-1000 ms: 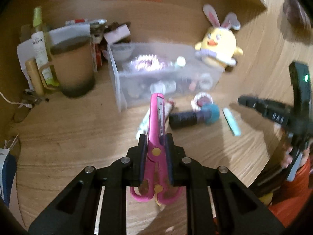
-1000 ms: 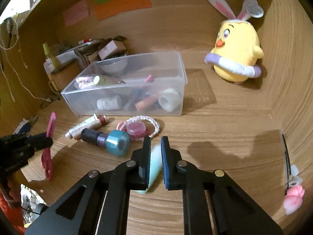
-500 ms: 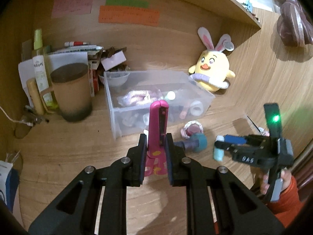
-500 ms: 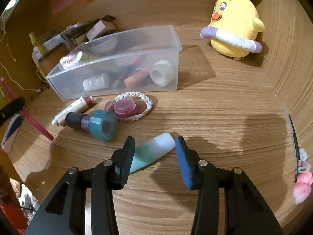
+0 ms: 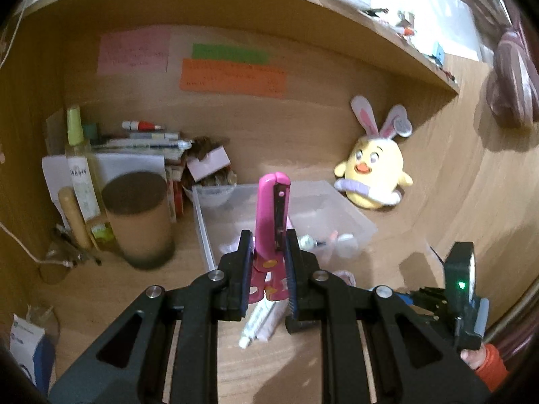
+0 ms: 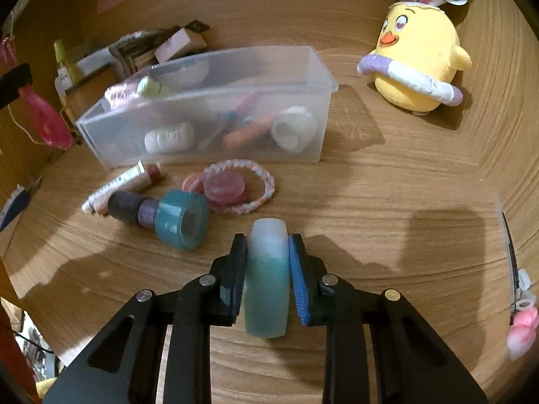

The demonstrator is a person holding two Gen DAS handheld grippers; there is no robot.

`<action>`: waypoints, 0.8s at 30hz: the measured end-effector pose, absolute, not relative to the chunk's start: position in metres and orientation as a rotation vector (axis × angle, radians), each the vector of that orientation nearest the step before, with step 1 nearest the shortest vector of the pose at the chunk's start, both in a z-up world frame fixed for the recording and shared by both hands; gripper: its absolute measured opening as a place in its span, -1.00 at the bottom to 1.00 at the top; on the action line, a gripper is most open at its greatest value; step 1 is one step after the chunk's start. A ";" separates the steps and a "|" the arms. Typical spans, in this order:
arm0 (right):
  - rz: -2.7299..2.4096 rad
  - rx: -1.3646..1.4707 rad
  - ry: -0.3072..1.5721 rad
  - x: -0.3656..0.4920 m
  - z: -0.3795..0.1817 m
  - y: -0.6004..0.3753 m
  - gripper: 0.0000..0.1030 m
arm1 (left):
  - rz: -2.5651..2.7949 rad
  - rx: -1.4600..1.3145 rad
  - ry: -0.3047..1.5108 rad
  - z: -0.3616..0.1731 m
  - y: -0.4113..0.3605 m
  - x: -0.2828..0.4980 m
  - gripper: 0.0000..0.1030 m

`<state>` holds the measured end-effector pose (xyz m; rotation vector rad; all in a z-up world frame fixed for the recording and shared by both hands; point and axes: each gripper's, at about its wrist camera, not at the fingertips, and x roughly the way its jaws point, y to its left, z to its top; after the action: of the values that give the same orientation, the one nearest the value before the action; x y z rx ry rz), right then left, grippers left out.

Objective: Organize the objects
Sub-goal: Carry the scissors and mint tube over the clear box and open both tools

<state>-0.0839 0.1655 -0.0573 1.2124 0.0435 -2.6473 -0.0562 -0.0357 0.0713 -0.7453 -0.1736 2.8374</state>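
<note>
My left gripper is shut on pink scissors, blades pointing up, held above the desk in front of the clear plastic bin. My right gripper is shut on a small teal-and-white tube, low over the desk. The bin holds several small items. In front of it lie a white tube, a teal-capped dark bottle, a pink round case and a braided ring. The scissors also show at the left of the right wrist view.
A yellow bunny plush sits at the back right. A brown cup, a bottle and stacked papers and pens stand at the back left. A pink hair clip lies at the far right. A shelf overhangs.
My right gripper closed on the teal tube, which had lain between its open jaws. My left gripper rose and tilted up with the scissors.
</note>
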 end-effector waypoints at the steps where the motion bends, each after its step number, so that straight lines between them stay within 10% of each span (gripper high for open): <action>1: -2.649 1.190 0.031 -0.085 -0.051 0.168 -0.56 | 2.842 -0.740 -0.174 0.074 -0.036 -0.059 -0.66; 24: -2.622 0.920 0.067 -0.162 0.035 0.142 -0.56 | 2.918 -0.885 -0.140 0.056 -0.031 -0.158 -0.66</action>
<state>-0.1615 0.1420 0.0345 0.9198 0.0667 -2.6217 -0.1577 -0.0309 0.0564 -0.8848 -0.1397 2.9178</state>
